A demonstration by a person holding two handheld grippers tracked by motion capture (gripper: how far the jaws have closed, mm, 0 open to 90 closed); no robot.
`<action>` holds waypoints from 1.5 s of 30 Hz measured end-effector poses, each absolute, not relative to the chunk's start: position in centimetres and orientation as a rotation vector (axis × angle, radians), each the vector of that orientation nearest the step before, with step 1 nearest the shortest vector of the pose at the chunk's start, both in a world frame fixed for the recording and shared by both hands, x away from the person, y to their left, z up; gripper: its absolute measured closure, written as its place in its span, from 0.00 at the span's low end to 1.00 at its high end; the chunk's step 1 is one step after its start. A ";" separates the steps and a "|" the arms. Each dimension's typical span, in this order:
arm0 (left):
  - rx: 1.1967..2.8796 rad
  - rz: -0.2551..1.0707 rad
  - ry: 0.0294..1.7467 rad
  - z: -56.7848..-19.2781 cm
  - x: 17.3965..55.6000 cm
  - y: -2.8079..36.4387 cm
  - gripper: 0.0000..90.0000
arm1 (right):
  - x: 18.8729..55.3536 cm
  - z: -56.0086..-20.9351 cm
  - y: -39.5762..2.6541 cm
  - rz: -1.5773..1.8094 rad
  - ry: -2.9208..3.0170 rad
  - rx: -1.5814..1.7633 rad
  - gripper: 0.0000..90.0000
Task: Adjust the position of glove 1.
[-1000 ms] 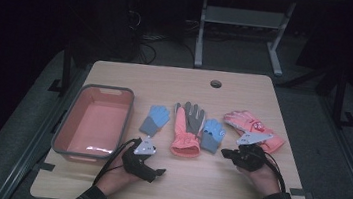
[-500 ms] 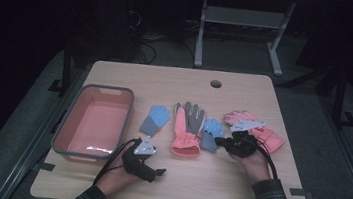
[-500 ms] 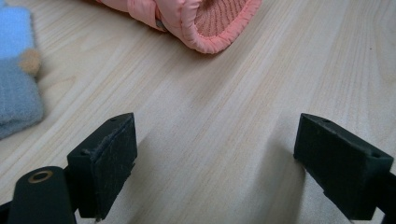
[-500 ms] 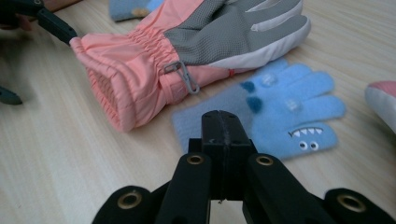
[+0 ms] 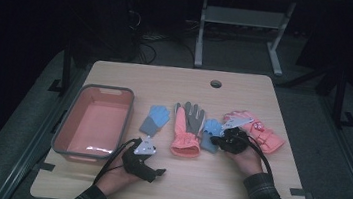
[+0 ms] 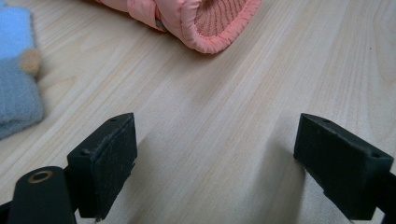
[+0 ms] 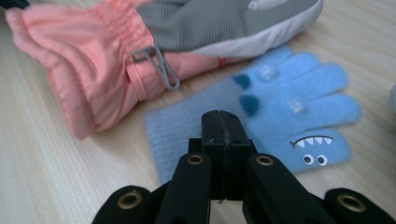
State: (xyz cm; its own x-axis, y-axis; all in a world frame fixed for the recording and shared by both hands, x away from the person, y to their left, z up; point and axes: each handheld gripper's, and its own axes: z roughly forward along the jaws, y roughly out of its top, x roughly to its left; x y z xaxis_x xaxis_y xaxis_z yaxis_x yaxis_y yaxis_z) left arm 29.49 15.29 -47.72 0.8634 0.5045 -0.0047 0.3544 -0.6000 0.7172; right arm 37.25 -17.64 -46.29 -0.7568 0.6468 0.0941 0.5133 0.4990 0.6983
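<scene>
Several gloves lie in a row mid-table: a small blue glove (image 5: 156, 119), a pink-and-grey ski glove (image 5: 187, 128), a second small blue glove (image 5: 210, 133) and a pink glove (image 5: 261, 133). My right gripper (image 5: 216, 140) is shut, its tips low over the cuff of the blue monster-face glove (image 7: 289, 112), beside the pink-and-grey glove (image 7: 107, 65). The jaws of the right gripper (image 7: 222, 116) meet with no fabric seen between them. My left gripper (image 5: 158, 172) rests near the front edge, and in its own view this gripper (image 6: 215, 158) is open over bare wood. The pink cuff (image 6: 205, 18) lies ahead of it.
A pink tray with a grey rim (image 5: 127, 119) stands at the left of the table, with nothing in it. A round cable hole (image 5: 215, 83) is near the far edge. Bare wood stretches along the front between the two hands.
My right gripper has moved left, off the pink glove and over to the small blue glove beside the pink-and-grey one. The left gripper has stayed in place.
</scene>
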 end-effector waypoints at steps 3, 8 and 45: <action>2.274 0.255 0.618 -47.7 29.5 15.3 0.14 | 37.2 -46.6 -17.7 1.086 2.566 1.006 1.00; 2.273 0.255 0.617 -47.7 29.5 15.3 0.14 | 36.8 -46.5 -17.8 1.064 2.571 1.000 1.00; 2.271 0.250 0.597 -47.8 29.5 15.1 0.14 | 28.0 -45.0 -21.2 1.085 2.605 0.959 1.00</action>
